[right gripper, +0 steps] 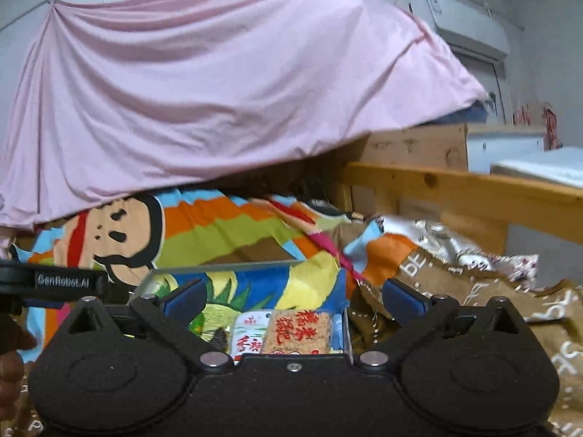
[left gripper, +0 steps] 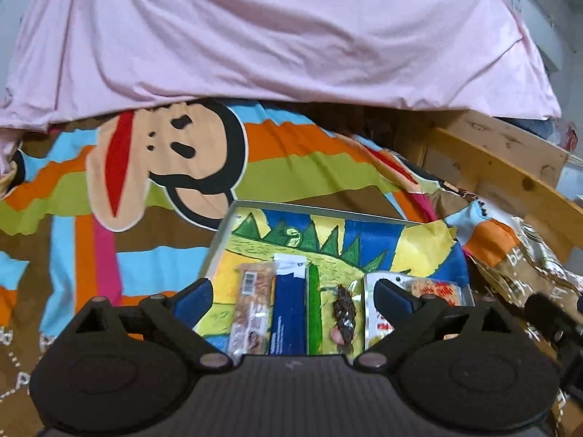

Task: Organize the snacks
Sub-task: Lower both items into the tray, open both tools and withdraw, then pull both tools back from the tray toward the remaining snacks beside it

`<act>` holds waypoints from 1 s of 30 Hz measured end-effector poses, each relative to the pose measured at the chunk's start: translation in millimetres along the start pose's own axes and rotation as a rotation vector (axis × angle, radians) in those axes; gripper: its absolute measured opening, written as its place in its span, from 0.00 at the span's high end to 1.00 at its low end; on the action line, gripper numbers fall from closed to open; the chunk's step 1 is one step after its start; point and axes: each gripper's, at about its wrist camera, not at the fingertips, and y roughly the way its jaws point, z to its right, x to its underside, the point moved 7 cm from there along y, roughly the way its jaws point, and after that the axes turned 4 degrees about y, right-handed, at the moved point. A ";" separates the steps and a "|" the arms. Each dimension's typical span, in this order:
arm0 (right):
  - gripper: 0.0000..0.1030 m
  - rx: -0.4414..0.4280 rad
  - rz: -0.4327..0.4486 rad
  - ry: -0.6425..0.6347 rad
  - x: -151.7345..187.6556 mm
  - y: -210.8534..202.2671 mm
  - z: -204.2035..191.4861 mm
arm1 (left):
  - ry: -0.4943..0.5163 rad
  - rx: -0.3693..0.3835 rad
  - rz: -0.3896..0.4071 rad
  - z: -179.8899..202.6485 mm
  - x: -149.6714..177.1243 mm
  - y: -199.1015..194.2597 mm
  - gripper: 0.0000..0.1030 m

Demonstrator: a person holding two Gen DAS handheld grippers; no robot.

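Observation:
A metal-rimmed tray (left gripper: 320,210) lined with a colourful drawing lies on the bed. In it, left to right, lie a clear-wrapped cereal bar (left gripper: 251,313), a blue-and-white pack (left gripper: 289,327), a green stick (left gripper: 313,302), a dark brown wrapped snack (left gripper: 344,313), a white-and-red packet (left gripper: 377,322) and an orange rice-cracker pack (left gripper: 437,289). My left gripper (left gripper: 293,291) hangs open above the row with nothing between its fingers. My right gripper (right gripper: 295,296) is open too, above the tray's right end (right gripper: 218,267), over the white-and-red packet (right gripper: 249,331) and the rice-cracker pack (right gripper: 298,331).
A striped quilt with a monkey face (left gripper: 175,160) covers the bed under the tray. A pink sheet (left gripper: 277,29) hangs low behind it. A wooden bed rail (right gripper: 473,189) runs along the right, with a brown lettered blanket (right gripper: 492,291) bunched beside the tray. A hand (right gripper: 11,364) shows at the left edge.

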 end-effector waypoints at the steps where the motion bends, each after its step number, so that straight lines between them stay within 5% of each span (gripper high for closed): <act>1: 0.01 -0.007 0.005 -0.004 -1.5 -7.6 -2.1 | 0.002 -0.003 0.006 -1.8 2.5 -6.9 0.04; 17: 0.01 -0.045 -0.012 -0.066 23.0 -109.2 -18.1 | 0.073 -0.019 0.053 -15.9 79.4 -113.2 0.01; 30: 0.01 -0.008 -0.146 -0.163 81.4 -151.2 -15.1 | 0.099 -0.058 -0.047 -32.7 145.4 -142.1 0.01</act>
